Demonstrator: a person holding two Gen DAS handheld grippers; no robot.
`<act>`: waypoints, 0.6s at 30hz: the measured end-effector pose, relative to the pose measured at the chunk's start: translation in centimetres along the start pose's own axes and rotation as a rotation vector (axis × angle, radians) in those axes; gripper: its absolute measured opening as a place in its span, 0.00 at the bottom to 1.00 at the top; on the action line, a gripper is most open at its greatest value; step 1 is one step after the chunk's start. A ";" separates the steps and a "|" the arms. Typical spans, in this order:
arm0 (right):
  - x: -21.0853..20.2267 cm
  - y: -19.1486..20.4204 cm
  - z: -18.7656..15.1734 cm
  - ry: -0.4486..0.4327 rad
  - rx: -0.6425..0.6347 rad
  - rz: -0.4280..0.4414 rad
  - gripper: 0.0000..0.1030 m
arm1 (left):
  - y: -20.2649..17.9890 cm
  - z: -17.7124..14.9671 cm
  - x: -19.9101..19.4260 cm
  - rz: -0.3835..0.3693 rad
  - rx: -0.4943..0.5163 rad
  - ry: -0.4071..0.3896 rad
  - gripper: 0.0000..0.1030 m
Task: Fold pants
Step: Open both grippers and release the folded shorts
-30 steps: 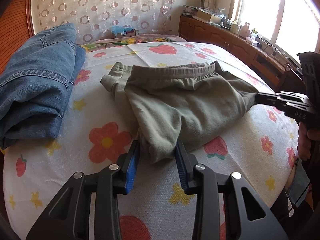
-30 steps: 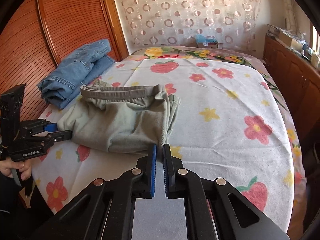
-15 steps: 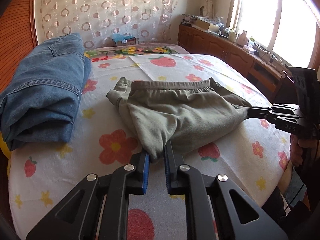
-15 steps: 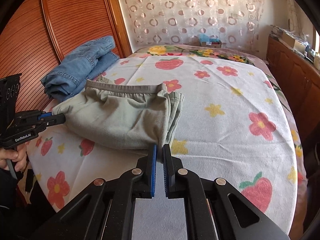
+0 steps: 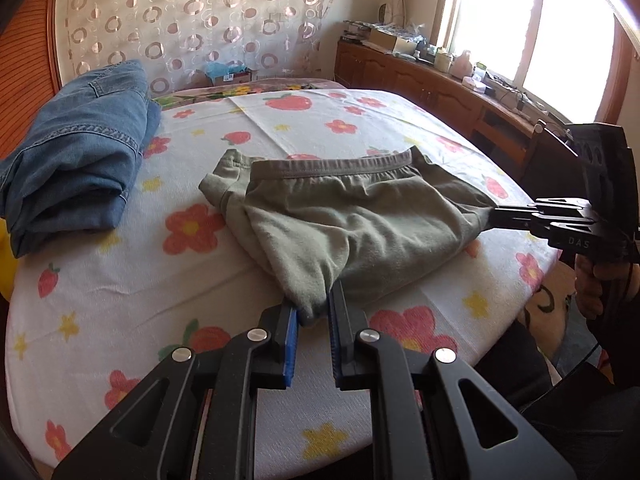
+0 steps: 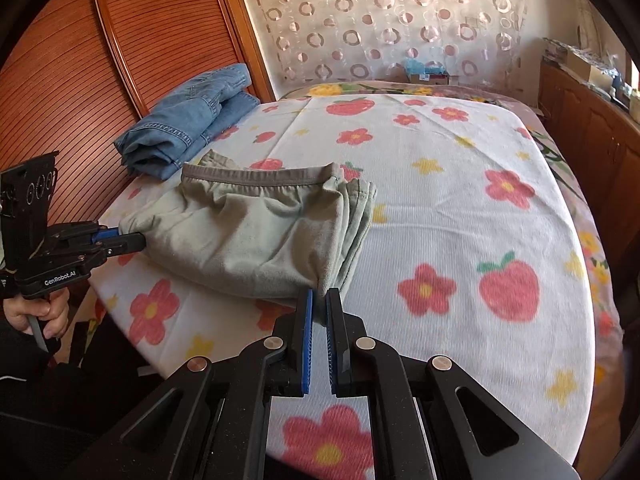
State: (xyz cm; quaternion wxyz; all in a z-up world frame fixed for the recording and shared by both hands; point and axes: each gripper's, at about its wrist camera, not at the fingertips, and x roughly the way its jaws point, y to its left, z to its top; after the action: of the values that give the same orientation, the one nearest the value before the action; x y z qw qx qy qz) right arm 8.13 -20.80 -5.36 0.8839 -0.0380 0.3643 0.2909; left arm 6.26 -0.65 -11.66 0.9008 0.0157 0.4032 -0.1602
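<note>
Olive-green pants [image 5: 352, 220] lie folded on the flowered bed sheet, waistband toward the far side; they also show in the right wrist view [image 6: 260, 232]. My left gripper [image 5: 313, 314] is shut on the near left corner of the pants. My right gripper [image 6: 318, 300] is shut on the near right corner. In the left wrist view the right gripper [image 5: 496, 214] pinches the fabric at the right; in the right wrist view the left gripper [image 6: 132, 240] pinches it at the left. The near edge is stretched between them.
Folded blue jeans [image 5: 76, 160] lie at the bed's left side by the wooden headboard [image 6: 80, 60]. The flowered sheet [image 6: 460, 208] stretches away to the right. A wooden cabinet [image 5: 420, 84] with clutter runs under the window.
My left gripper has closed on the pants corner. Both grippers have drawn the near edge of the pants toward the front edge of the bed and stretched it.
</note>
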 end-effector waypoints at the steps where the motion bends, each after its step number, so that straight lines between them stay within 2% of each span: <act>1: 0.0 0.0 0.0 0.002 0.000 -0.001 0.06 | -0.1 0.0 0.1 0.005 0.005 0.003 0.14; 6: -0.1 0.2 0.7 0.000 -0.008 -0.001 0.06 | -0.4 0.0 0.1 0.012 0.017 0.016 0.17; 8: -0.3 0.4 0.8 -0.009 -0.015 -0.003 0.06 | -0.3 0.1 0.0 0.023 0.016 0.014 0.23; 10: -0.5 0.7 0.5 -0.012 -0.020 -0.009 0.06 | -0.1 0.2 -0.2 0.034 0.012 0.003 0.38; 12: -0.9 0.7 0.5 -0.022 -0.024 -0.017 0.08 | 0.2 0.2 -0.5 0.037 0.003 -0.015 0.48; 15: -1.6 0.4 0.4 -0.043 -0.015 -0.022 0.08 | 0.6 0.5 -0.9 0.029 -0.006 -0.027 0.49; 17: -1.8 0.2 0.4 -0.053 -0.007 -0.017 0.08 | 0.7 0.7 -0.8 0.039 -0.002 -0.030 0.56; 18: -1.8 0.1 0.4 -0.058 -0.009 -0.014 0.09 | 0.9 0.8 -0.8 0.042 -0.006 -0.031 0.64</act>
State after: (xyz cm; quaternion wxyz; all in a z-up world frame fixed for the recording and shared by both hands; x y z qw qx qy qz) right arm 7.28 -21.45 -3.80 0.8959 -0.0361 0.3369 0.2874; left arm 6.61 0.28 -10.63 0.9102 0.0190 0.3891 -0.1405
